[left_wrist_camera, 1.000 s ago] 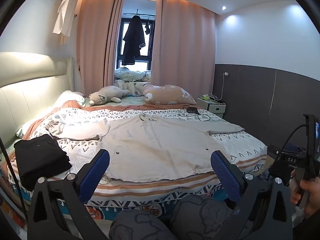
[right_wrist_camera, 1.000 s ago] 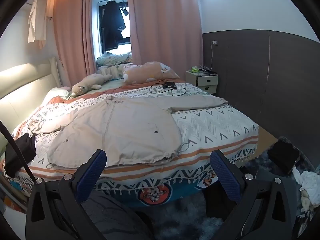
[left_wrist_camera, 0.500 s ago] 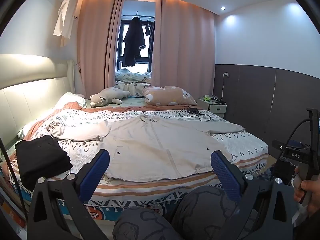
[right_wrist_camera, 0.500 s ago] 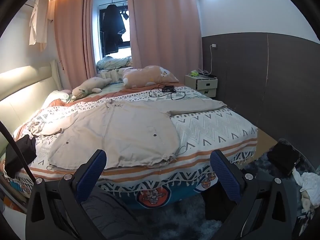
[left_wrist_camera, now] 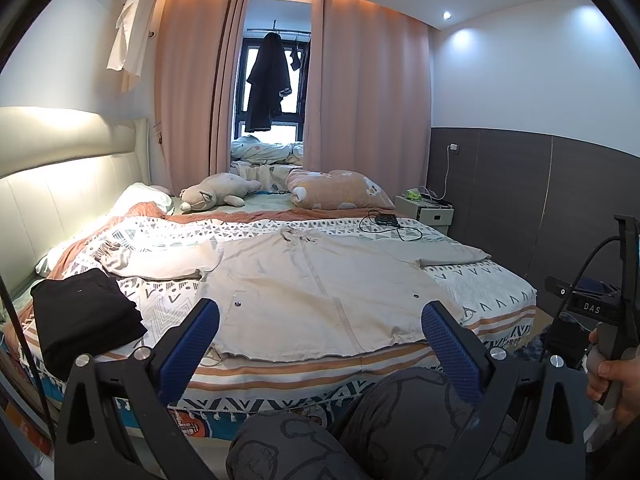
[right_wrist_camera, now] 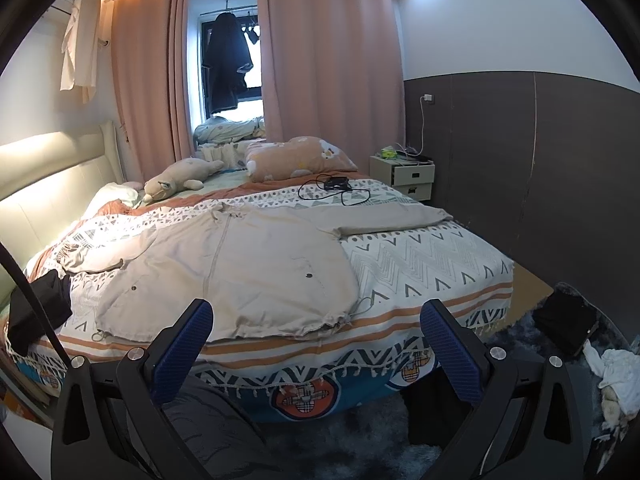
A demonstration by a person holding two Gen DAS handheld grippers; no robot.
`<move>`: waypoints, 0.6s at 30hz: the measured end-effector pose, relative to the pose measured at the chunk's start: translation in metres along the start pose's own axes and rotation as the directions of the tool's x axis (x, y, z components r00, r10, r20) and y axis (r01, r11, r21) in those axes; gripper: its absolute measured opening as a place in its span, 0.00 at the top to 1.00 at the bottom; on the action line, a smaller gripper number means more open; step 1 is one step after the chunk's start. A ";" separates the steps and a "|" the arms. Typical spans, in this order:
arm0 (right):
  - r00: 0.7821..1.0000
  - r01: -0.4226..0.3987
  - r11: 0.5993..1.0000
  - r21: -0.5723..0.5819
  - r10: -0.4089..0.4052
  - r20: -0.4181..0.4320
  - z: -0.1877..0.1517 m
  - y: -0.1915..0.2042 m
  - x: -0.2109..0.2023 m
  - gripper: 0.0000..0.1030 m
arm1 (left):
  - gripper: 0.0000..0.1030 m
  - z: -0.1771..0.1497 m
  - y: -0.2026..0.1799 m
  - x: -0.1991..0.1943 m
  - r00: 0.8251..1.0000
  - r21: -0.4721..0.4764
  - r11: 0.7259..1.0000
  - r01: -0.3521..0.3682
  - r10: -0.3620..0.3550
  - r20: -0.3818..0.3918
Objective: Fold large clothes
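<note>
A large beige jacket (left_wrist_camera: 312, 292) lies spread flat, front up, on the patterned bedspread (left_wrist_camera: 488, 284), sleeves stretched out left and right. It also shows in the right wrist view (right_wrist_camera: 240, 276). My left gripper (left_wrist_camera: 320, 324) is open and empty, held off the near edge of the bed, short of the jacket's hem. My right gripper (right_wrist_camera: 316, 320) is open and empty, also short of the hem. The right gripper's handle and the hand on it show at the right edge of the left wrist view (left_wrist_camera: 612, 344).
A folded black garment (left_wrist_camera: 84, 316) lies at the bed's near left corner. A plush toy (left_wrist_camera: 212, 196), a pillow (left_wrist_camera: 340, 196) and a charger with cable (left_wrist_camera: 388, 224) lie at the far side. A nightstand (right_wrist_camera: 412, 176) stands right. Clothes lie on the floor (right_wrist_camera: 612, 376).
Both grippers have risen slightly and tilted up, so the bed sits a little lower in the views. The jacket has not moved. Both grippers stay open.
</note>
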State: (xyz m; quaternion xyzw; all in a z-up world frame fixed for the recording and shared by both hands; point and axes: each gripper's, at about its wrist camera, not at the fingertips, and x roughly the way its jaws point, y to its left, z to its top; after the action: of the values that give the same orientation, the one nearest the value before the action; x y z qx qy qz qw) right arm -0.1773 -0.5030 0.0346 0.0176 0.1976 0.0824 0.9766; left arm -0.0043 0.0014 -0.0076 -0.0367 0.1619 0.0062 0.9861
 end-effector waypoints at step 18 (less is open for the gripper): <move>0.999 0.029 0.999 -0.030 -0.029 0.013 -0.001 0.008 0.003 0.00 | 0.00 -0.003 0.003 -0.001 1.000 -0.002 1.000 0.001 -0.001 -0.006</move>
State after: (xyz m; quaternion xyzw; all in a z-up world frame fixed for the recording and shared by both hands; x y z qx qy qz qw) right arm -0.1757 -0.4943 0.0332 0.0005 0.1902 0.0711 0.9792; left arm -0.0062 0.0037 -0.0105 -0.0380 0.1651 0.0055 0.9855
